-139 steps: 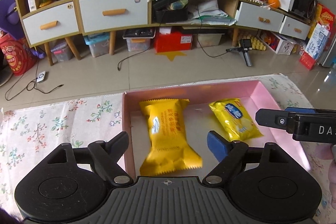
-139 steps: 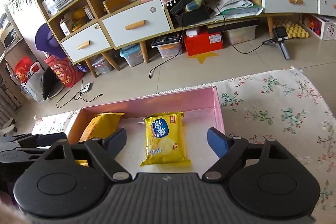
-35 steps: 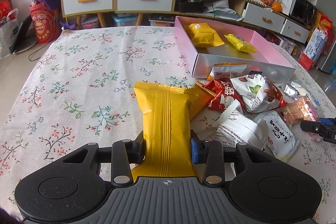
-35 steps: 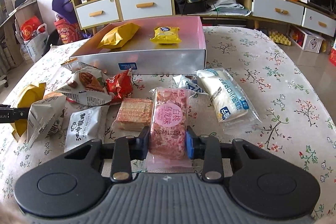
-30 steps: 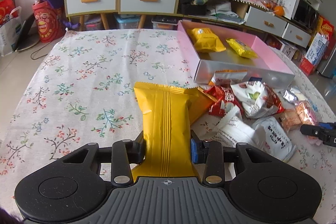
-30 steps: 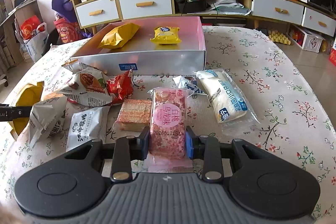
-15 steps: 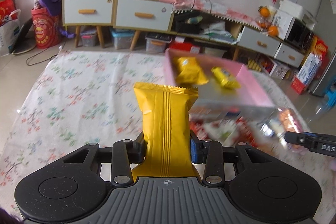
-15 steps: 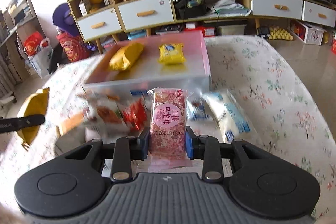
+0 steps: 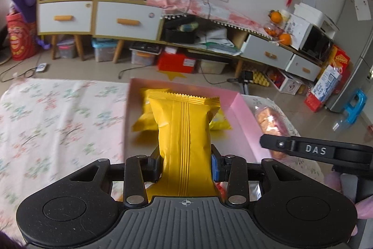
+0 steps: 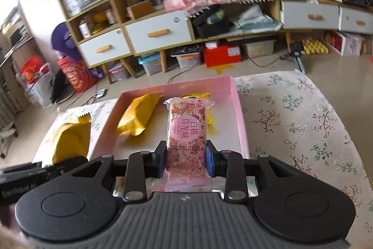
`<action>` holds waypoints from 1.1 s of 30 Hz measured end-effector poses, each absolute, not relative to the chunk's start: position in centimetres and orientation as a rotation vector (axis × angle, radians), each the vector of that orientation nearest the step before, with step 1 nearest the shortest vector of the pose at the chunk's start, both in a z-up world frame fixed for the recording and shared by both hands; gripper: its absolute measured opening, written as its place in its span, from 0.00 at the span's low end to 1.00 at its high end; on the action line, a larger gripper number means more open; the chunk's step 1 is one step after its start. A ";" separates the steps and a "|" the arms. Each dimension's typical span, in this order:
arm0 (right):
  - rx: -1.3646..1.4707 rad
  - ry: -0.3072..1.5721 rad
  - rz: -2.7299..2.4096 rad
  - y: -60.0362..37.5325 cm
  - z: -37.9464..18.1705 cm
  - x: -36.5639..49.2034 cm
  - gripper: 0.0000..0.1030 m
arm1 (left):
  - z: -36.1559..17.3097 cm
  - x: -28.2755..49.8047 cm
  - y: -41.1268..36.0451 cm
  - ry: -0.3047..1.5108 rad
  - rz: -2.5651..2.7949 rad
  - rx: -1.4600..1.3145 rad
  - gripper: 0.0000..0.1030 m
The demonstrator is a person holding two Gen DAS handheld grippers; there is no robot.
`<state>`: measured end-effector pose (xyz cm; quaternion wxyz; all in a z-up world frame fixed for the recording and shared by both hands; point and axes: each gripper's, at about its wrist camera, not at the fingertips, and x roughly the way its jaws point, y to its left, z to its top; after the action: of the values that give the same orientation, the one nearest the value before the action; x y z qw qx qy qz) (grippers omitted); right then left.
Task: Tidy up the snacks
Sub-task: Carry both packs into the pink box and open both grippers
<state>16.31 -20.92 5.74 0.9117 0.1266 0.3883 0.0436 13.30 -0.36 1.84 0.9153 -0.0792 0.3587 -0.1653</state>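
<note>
While both grippers hover over the pink box:
Left wrist view: left gripper (image 9: 186, 165) clenches a glossy yellow pillow packet (image 9: 184, 132), ribbed seam, zigzag top edge, above the pink box (image 9: 242, 109).
Right wrist view: right gripper (image 10: 186, 161) clenches a clear-wrapped pink speckled bar (image 10: 186, 132) over the box (image 10: 239, 109); yellow pouch (image 10: 137, 117) inside.

The left hand-held gripper (image 9: 185, 163) is black with a ribbed grey centre, round side discs, silver screws and one blue pad. The right hand-held gripper (image 10: 185, 159) matches; its arm reads "DAS".
</note>
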 end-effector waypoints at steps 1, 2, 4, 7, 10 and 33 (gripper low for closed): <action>0.278 0.808 0.081 -21.2 5.5 16.7 0.29 | 1.6 14.0 -0.9 0.744 -0.346 -0.163 0.35; 0.296 0.816 0.075 -21.6 5.2 17.1 0.29 | 1.3 14.6 -1.4 0.752 -0.352 -0.164 0.35; 0.336 0.835 0.071 -22.2 4.6 17.8 0.29 | 0.6 15.9 -2.2 0.771 -0.367 -0.171 0.35; 0.370 0.865 0.073 -22.6 3.7 18.8 0.29 | -0.3 17.9 -3.1 0.797 -0.379 -0.178 0.35; 0.361 0.884 0.064 -22.5 3.0 19.5 0.29 | -1.3 19.4 -3.7 0.826 -0.371 -0.176 0.35; 0.335 0.930 0.079 -22.8 1.6 21.3 0.31 | -3.5 22.6 -6.2 0.870 -0.301 -0.104 0.42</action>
<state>21.27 -22.75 1.62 0.8797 0.1606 0.4460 0.0378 22.63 -6.15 -3.47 0.8946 -0.0501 0.4196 -0.1454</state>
